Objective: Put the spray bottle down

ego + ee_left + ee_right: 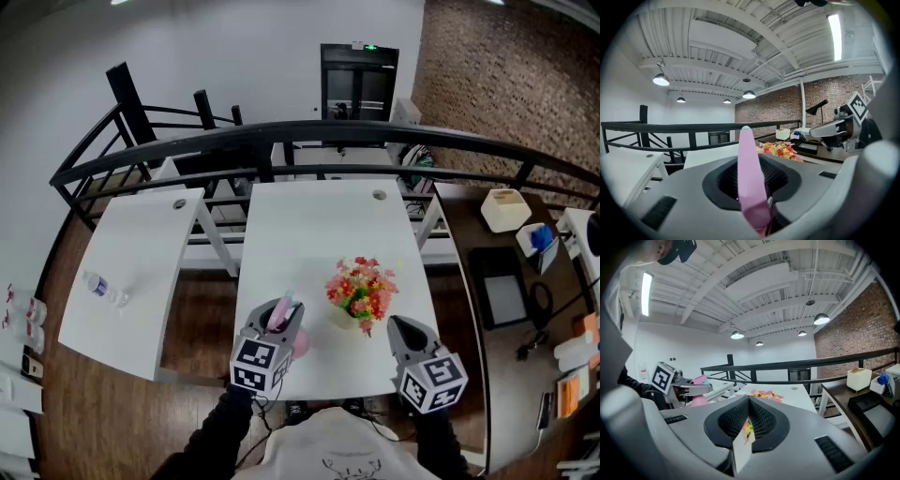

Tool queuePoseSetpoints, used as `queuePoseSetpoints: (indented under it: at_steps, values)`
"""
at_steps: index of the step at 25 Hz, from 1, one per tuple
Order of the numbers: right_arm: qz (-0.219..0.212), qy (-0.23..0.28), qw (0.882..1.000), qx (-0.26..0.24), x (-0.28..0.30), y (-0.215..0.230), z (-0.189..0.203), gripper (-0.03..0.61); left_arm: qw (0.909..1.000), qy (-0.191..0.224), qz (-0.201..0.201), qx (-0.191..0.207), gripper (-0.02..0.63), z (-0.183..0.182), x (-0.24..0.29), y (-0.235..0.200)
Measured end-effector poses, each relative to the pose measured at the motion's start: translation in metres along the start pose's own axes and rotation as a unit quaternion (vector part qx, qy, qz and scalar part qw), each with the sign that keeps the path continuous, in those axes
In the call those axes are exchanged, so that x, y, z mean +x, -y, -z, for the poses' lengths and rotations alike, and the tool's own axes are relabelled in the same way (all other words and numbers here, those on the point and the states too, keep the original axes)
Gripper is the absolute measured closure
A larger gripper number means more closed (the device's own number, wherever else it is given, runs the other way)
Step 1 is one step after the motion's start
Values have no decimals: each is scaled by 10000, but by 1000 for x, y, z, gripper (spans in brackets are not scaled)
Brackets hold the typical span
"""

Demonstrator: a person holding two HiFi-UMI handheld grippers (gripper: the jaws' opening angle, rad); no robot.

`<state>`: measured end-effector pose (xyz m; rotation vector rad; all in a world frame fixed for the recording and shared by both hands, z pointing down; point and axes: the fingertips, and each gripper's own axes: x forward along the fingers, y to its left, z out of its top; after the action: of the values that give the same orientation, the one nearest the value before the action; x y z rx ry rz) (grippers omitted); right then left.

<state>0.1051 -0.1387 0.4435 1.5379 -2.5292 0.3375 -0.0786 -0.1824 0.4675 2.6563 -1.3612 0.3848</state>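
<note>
Spray bottle [749,183], pink, sits pinched in my left gripper [272,317], jaws part-closed on it, above the white table's [309,234] near edge. I judge it light, slick plastic: grip it firmly. My right gripper [401,330] is closed on a pale slip [740,451].

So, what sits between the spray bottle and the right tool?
Colourful flowers stand between spray bottle and right tool, in the head view.

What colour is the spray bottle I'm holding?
Pink; the spray bottle shows best in the left gripper view.
</note>
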Motion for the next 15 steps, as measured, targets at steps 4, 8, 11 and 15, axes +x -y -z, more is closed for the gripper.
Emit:
queuePoseSetpoints:
  at_steps: [4, 8, 11, 15]
  values:
    - [-33, -41, 10000, -10, 4, 2, 5, 589, 9998, 189, 54, -106, 495, -13, 49, -34]
    - [81, -164, 9998, 86, 1, 6, 17, 589, 9993, 372, -15, 55, 495, -35, 95, -57]
    - [190, -200, 9995, 140, -2, 13, 23, 589, 9988, 455, -66, 163, 494, -48, 128, -67]
    - [314, -267, 9990, 158, -5, 21, 28, 589, 9982, 379, -248, 394, 494, -41, 162, -76]
